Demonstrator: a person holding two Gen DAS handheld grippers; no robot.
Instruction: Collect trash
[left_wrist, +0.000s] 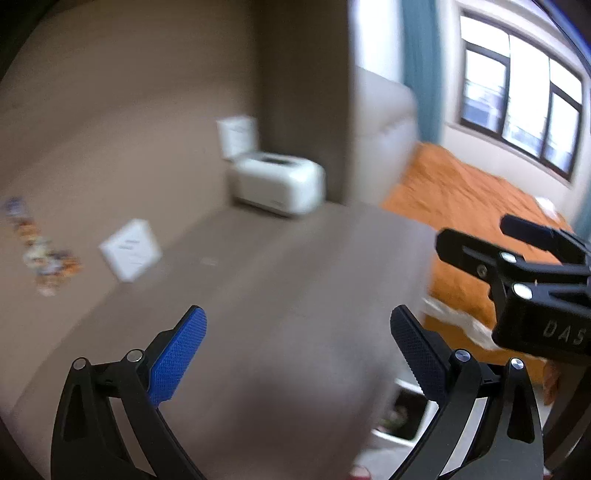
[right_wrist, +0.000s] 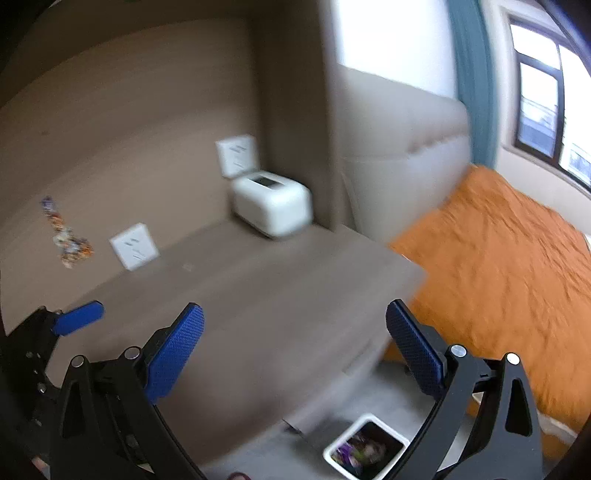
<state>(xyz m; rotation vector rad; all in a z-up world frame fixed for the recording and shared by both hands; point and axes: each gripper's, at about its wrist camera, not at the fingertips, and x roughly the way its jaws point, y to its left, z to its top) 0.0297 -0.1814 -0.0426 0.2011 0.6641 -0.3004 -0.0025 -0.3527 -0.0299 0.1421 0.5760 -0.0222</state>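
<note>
A white bin (right_wrist: 343, 435) with colourful trash inside stands on the floor between the brown table (right_wrist: 277, 288) and the bed. In the left wrist view the bin (left_wrist: 395, 436) peeks out past the table's edge. My right gripper (right_wrist: 293, 350) hangs open and empty over the table's near edge, above and left of the bin. My left gripper (left_wrist: 297, 354) is open and empty over the table too. The right gripper (left_wrist: 476, 232) shows at the right of the left wrist view. A blurred colourful patch (right_wrist: 68, 236) lies far left; I cannot tell what it rests on.
A white box-shaped device (right_wrist: 271, 206) sits in the table's back corner. Two white wall sockets (right_wrist: 135, 245) are on the brown panel behind. The orange bedspread (right_wrist: 498, 258) and beige headboard (right_wrist: 406, 147) fill the right side. Both views are motion-blurred.
</note>
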